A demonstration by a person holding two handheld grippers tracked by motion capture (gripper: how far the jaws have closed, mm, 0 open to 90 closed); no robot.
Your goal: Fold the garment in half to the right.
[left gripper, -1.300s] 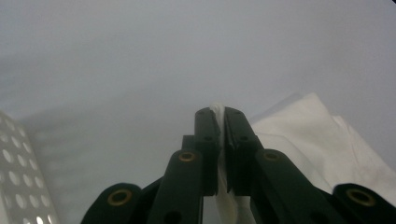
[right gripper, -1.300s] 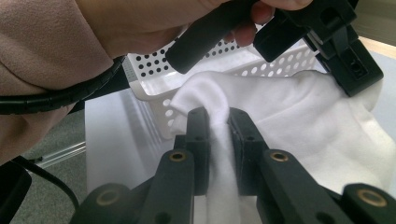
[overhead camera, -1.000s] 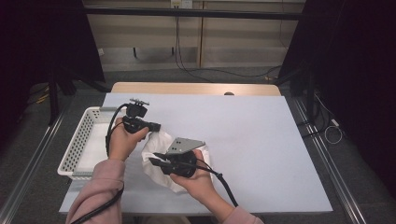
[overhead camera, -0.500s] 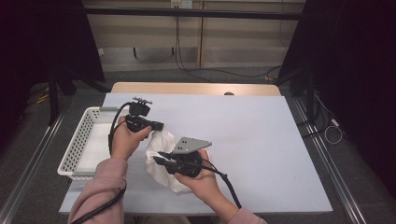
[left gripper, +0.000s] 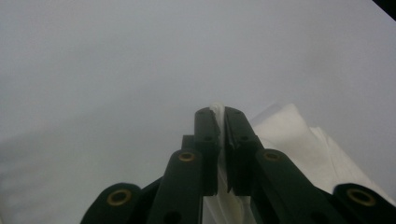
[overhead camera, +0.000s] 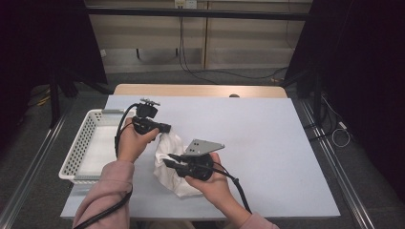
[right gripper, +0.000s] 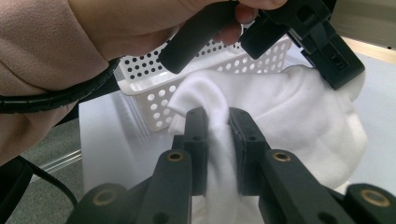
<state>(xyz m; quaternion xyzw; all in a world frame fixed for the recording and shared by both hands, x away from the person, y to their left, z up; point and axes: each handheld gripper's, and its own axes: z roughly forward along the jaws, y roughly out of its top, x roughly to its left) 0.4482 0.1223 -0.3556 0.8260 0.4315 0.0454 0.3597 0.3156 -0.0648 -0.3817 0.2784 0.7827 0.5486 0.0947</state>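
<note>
Together, left tongs and right tongs pinching white cloth, wrists angled inward

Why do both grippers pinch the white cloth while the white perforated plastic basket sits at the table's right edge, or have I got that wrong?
One detail is off. The white perforated plastic basket sits at the table's left edge, as the high view shows. The rest holds: the left gripper and the right gripper each pinch the white cloth.
</note>
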